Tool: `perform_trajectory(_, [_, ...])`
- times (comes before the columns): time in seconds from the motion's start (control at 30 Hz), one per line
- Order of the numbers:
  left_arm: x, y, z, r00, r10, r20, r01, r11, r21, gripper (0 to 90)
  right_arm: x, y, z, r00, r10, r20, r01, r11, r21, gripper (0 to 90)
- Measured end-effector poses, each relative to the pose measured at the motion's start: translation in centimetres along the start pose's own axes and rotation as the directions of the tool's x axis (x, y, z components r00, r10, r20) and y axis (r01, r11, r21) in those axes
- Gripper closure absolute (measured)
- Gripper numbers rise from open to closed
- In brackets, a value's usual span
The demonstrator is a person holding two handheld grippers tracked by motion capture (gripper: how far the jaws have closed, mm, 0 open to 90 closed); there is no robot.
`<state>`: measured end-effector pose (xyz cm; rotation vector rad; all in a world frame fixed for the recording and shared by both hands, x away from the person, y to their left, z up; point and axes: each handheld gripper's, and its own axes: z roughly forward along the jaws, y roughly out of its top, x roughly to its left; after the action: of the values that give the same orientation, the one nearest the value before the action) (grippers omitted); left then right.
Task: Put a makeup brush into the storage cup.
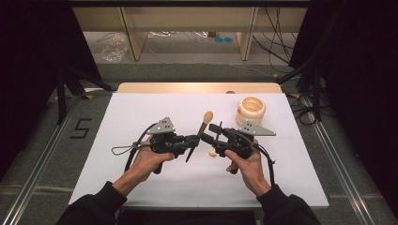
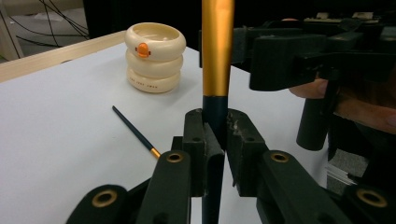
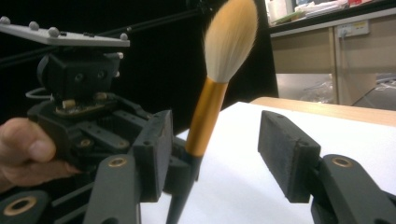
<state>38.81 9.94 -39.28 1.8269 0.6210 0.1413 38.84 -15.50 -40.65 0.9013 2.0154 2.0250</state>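
In the high view, the left hand-held gripper (image 1: pixel 193 140) is gripping a brush (image 1: pixel 201 130) near the middle of the white bench (image 1: pixel 141 112); the brush is tilting, its tuft pointing up and away from the person, toward the cream holder (image 1: pixel 250 110) at the far right; the right hand-held gripper (image 1: pixel 209 133) is sitting just beside the brush, on the holder's side of it.

In the left gripper view, the jaws are clenching the dark handle of the brush (image 2: pixel 217 56), its gold ferrule rising straight above them; a thin second brush (image 2: pixel 134 131) is lying on the bench in front of the holder (image 2: pixel 154 57); the right hand-held gripper (image 2: pixel 299 56) is hanging close by the ferrule.

In the right gripper view, the jaws are standing apart on either side of the brush (image 3: pixel 212 102), not pressing it; the pads (image 3: pixel 287 151) are staying clear of the ferrule; the left hand-held gripper (image 3: pixel 180 161) is holding the handle from below.
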Motion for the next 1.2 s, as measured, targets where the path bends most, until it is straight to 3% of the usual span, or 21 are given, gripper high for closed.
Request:
perform_trajectory(0.6, [-0.6, 0.1, 0.2, 0.9998, 0.013, 0.017, -0.013, 0.9998, -0.015, 78.8, 0.1, -0.1, 0.8, 0.9951, 0.046, -0.088, -0.048, 0.999, -0.02, 73.8])
perform_trajectory(0.63, [-0.8, 0.1, 0.3, 0.9998, 0.013, 0.015, -0.013, 0.9997, -0.021, 78.8, 0.2, 0.0, 0.8, 0.9928, 0.073, -0.095, -0.075, 0.997, -0.017, 77.9])
perform_trajectory(0.8, [-0.8, 0.1, 0.3, 0.9998, 0.009, 0.019, -0.009, 0.9996, -0.026, 78.8, 0.1, 0.0, 0.8, 0.9901, 0.078, -0.116, -0.082, 0.996, -0.03, 79.3])
perform_trajectory(0.97, [-0.8, 0.2, 0.2, 0.9996, 0.017, 0.021, -0.016, 0.9996, -0.022, 78.5, 0.2, 0.1, 0.9, 0.9916, 0.056, -0.116, -0.061, 0.998, -0.036, 79.4])
perform_trajectory(1.03, [-0.9, 0.2, 0.2, 0.9998, 0.014, 0.013, -0.014, 0.9997, -0.019, 75.0, 0.3, 0.2, 0.9, 0.9914, 0.054, -0.119, -0.058, 0.998, -0.029, 79.4])
perform_trajectory(1.1, [-1.2, 0.0, 0.0, 0.9978, 0.064, -0.018, -0.064, 0.9979, 0.009, 67.8, 0.3, 0.3, 0.8, 0.9936, 0.031, -0.109, -0.034, 0.999, -0.026, 79.4])
perform_trajectory(1.2, [-1.3, -0.1, -0.2, 0.9965, 0.076, -0.035, -0.075, 0.9967, 0.03, 55.9, 0.2, 0.6, 0.4, 0.9952, 0.0, -0.098, -0.001, 1.0, -0.013, 79.4])
